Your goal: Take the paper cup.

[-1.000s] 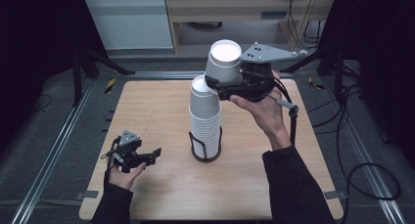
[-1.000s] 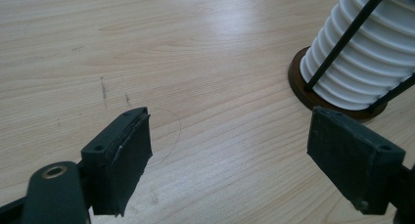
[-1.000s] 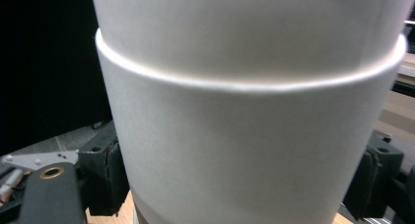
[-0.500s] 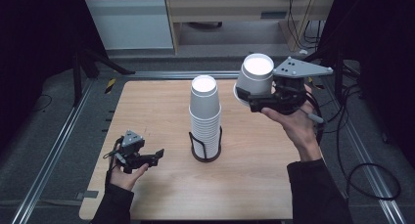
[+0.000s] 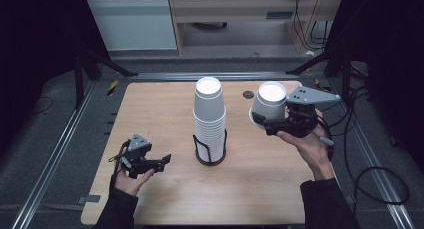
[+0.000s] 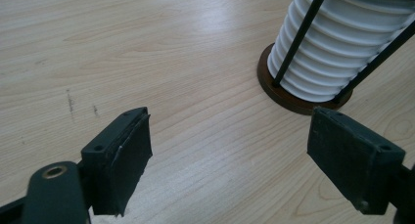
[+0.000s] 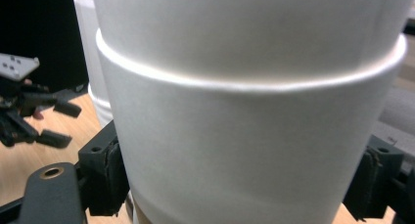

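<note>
A white cup (image 5: 269,103) is clamped in the right gripper (image 5: 260,123).
It is held right of the cup stack (image 5: 209,120); the left gripper (image 5: 164,161) is kept wide, empty.

We see a light wooden table (image 5: 165,114) with a grey floor around it. Near its middle stands a round brown base with thin black wire posts (image 5: 210,156), and a tall stack of white cups (image 5: 209,119) sits in it. Near the far edge of the table we see a small dark round spot (image 5: 248,94), well apart from the stack.
</note>
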